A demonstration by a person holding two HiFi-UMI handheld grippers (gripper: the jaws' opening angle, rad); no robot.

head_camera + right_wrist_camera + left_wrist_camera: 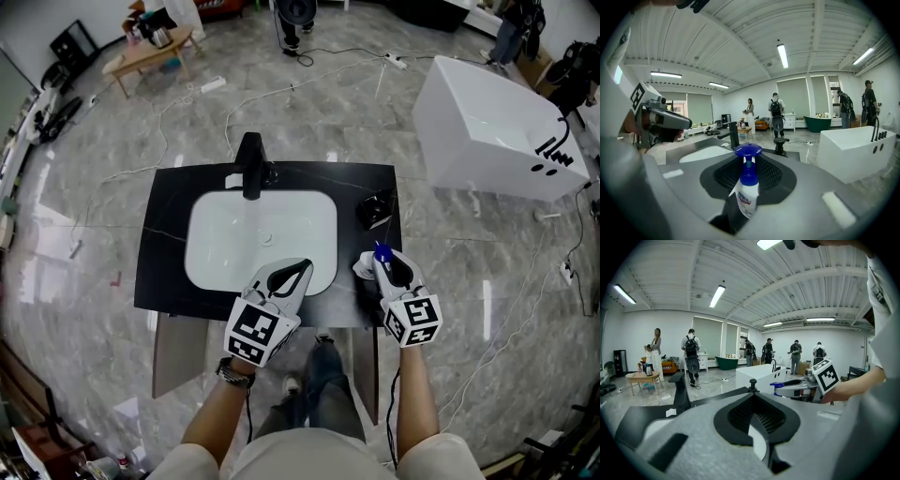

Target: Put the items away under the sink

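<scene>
Your right tongs [384,261] are closed on the white spray bottle [746,197], which is upright with its blue cap on top, at the front right corner of the black tabletop [167,225]. Your left tongs [302,268] are pressed together with nothing between them, over the front rim of the white sink [216,248]. Further away, the black faucet [250,167] stands at the back edge.

A black tabletop [167,234] stands on a grey marbled floor [94,187], with a white basin [234,246] sunk into its middle. A black tap [250,165] rises at the basin's back edge, a small white patch [232,180] just beside it. A dark object [375,208] sits towards the right rear corner.
</scene>
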